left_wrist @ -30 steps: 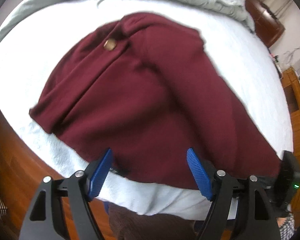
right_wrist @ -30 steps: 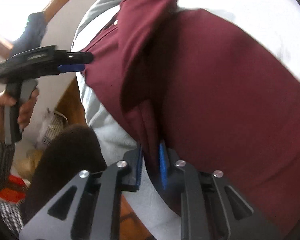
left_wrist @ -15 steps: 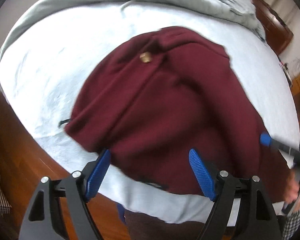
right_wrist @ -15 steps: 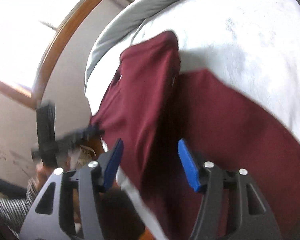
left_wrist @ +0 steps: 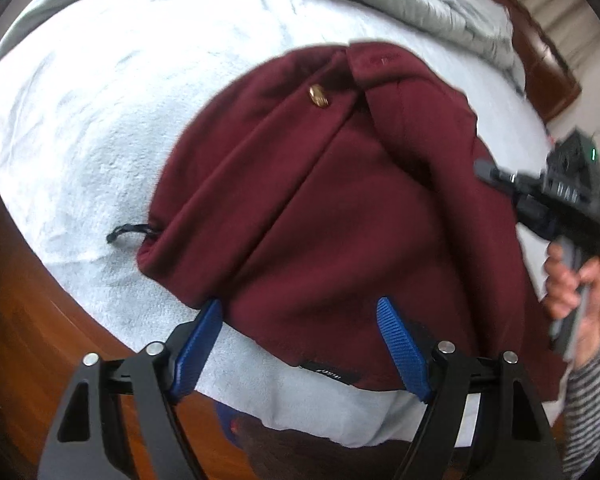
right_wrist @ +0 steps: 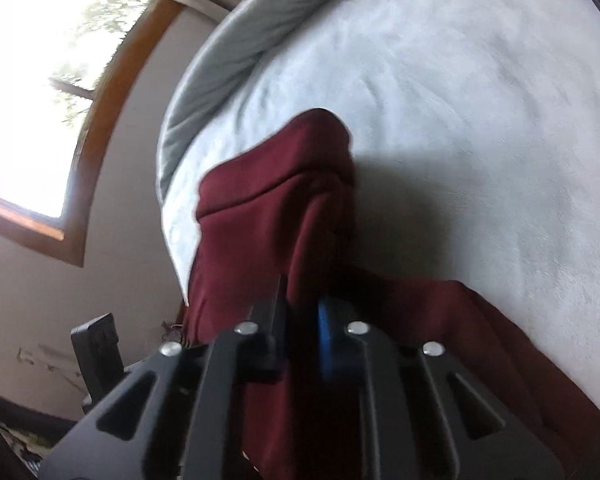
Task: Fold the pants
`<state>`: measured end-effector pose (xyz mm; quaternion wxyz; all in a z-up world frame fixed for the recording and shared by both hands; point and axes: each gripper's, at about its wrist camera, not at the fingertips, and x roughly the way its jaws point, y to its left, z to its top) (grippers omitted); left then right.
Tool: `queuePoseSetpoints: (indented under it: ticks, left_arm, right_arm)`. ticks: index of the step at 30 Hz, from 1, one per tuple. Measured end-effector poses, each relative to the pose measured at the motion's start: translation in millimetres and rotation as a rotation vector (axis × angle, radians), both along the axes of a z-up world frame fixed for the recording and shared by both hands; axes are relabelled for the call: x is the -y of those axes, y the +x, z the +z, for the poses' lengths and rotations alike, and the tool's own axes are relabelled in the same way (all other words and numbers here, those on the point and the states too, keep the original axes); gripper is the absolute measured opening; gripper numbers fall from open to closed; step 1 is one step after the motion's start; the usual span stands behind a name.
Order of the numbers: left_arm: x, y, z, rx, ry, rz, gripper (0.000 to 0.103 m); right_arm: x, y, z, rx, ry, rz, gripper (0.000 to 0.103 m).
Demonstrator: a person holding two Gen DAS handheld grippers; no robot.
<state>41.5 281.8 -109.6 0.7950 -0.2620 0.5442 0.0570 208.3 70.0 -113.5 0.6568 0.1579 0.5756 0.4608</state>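
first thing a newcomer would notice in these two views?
The maroon pants, bunched on the white blanket that covers the bed, fill the middle of the left wrist view, a brass button glinting near their top. In the right wrist view the right gripper is closing on a raised fold of the maroon cloth. The left gripper stands wide open above the near edge of the pants.

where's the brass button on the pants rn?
Left wrist view, upper centre: the brass button sits on the maroon pants, near their far edge on the white bedspread.
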Motion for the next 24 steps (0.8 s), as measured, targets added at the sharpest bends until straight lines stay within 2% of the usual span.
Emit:
queuePoseSetpoints:
  ticks: [3,7,9,11,16,19,20,21,22,24]
  left_arm:
    - [-7,-4,6,0.036,-0.048,0.045,0.074]
    - [-9,-10,16,0.056,-0.058,0.082,0.072]
    - [-10,-16,27,0.072,-0.028,0.125,0.072]
    - [-14,-23,34,0.105,-0.022,0.148,0.080]
    - [-20,-24,30,0.140,-0.145,0.152,0.080]
    - [-19,-19,21,0.158,-0.243,0.153,0.080]
    - [-16,-19,19,0.159,-0.268,0.152,0.080]
    - [-12,-17,18,0.167,-0.300,0.146,0.080]
    - [-10,-15,20,0.179,-0.317,0.141,0.080]
    - [-4,-13,25,0.231,-0.352,0.121,0.080]
  right_arm:
    - [-1,-16,17,0.056,0.090,0.036,0.010]
    - [-17,-43,36,0.054,0.232,0.149,0.010]
    - [-33,-61,37,0.056,0.234,0.215,0.010]
    - [-49,-77,29,0.021,0.244,0.267,0.011]
    - [-83,-105,7,0.005,0.165,0.326,0.018]
    - [-88,-114,1,-0.008,0.161,0.315,0.023]
    - [-85,-115,1,-0.017,0.176,0.309,0.027]
    - [-84,-116,0,-0.029,0.189,0.310,0.040]
    - [-84,-117,-2,-0.045,0.204,0.315,0.047]
    - [-91,-123,2,-0.020,0.193,0.331,0.043]
